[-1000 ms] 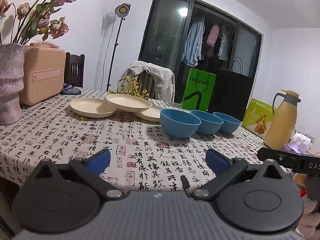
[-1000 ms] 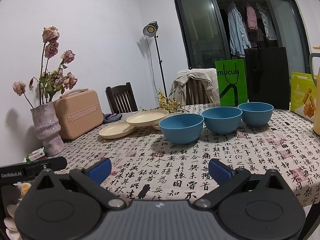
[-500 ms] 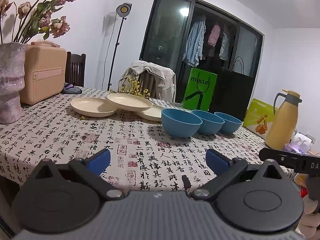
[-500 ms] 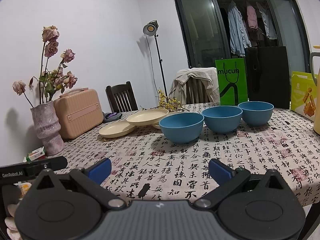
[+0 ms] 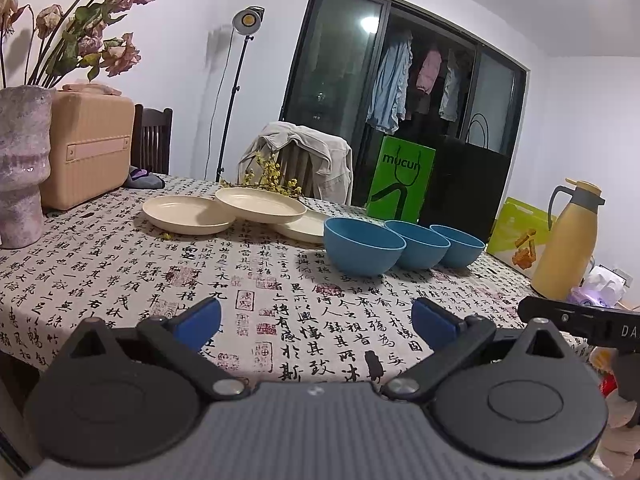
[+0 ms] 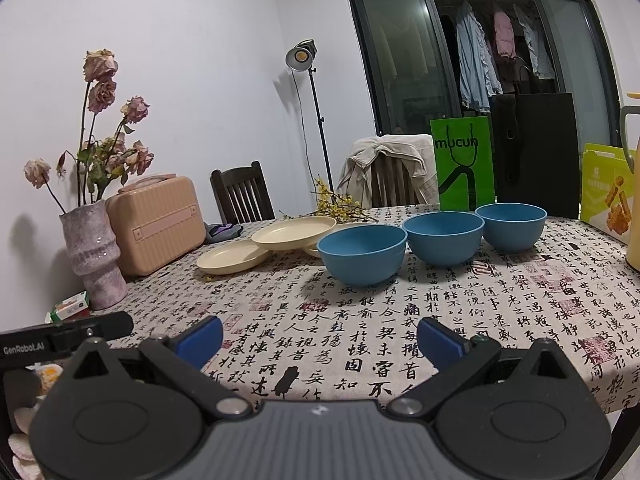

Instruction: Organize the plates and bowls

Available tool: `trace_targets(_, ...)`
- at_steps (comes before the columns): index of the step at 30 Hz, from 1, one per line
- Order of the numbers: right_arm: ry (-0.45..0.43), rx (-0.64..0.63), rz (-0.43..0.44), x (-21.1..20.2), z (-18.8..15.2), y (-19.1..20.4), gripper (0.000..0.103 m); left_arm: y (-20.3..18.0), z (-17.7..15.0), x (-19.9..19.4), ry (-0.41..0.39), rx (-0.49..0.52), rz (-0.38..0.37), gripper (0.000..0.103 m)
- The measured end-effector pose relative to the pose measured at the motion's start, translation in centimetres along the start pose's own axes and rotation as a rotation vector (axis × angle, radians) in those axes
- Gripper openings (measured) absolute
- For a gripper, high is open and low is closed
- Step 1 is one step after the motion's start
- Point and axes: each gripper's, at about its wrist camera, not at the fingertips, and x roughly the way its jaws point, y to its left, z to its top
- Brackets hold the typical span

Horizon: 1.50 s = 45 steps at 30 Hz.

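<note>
Plates [image 5: 188,213], three cream ones, sit mid-bench overlapping, middle plate [image 6: 294,232] resting on the other two. Three blue bowls [image 6: 362,252] stand in a row just right of them, rims near or touching, all upright and empty. Left tongs [image 5: 316,318] spread wide, holding nothing, low at the near edge of the bench [image 5: 120,280]. Right tongs [image 6: 320,336] likewise wide apart, nothing between them, well short of the bowls. Vase [image 6: 94,252] and tan case [image 6: 154,220] at far left.

Dim indoor light; lit floor lamp [image 5: 249,20]; sharp focus; fisheye-curved edges
</note>
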Motion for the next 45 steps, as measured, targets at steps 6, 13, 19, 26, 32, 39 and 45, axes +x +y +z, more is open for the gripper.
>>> trace_targets(6, 0.000, -0.005, 0.000, 0.1, 0.0, 0.1, 0.103, 0.1, 0.1, 0.1, -0.004, -0.001, 0.009, 0.103)
trace_targets(13, -0.006, -0.002, -0.001, 0.1, 0.0, 0.0, 0.103, 0.2, 0.5, 0.0, -0.017, 0.003, 0.028, 0.103)
trace_targets(19, -0.016, -0.008, -0.006, 1.1, 0.6, 0.3, 0.103, 0.1, 1.1, 0.4, -0.021, 0.009, 0.037, 0.103)
trace_targets(26, -0.024, -0.036, -0.025, 3.3, 1.4, 0.5, 0.103, 0.4, 2.0, 2.1, -0.010, 0.024, 0.044, 0.103)
trace_targets(32, -0.037, -0.067, -0.018, 5.6, 2.5, 0.9, 0.103, 1.4, 3.2, 4.3, 0.008, -0.003, 0.050, 0.103)
trace_targets(39, -0.079, -0.125, -0.013, 7.8, 4.0, 2.0, 0.103, 2.3, 5.0, 6.0, -0.011, 0.010, 0.056, 0.103)
trace_targets(45, -0.083, -0.141, -0.009, 10.0, 5.5, 2.7, 0.103, 3.5, 6.5, 7.5, -0.029, -0.001, 0.059, 0.103)
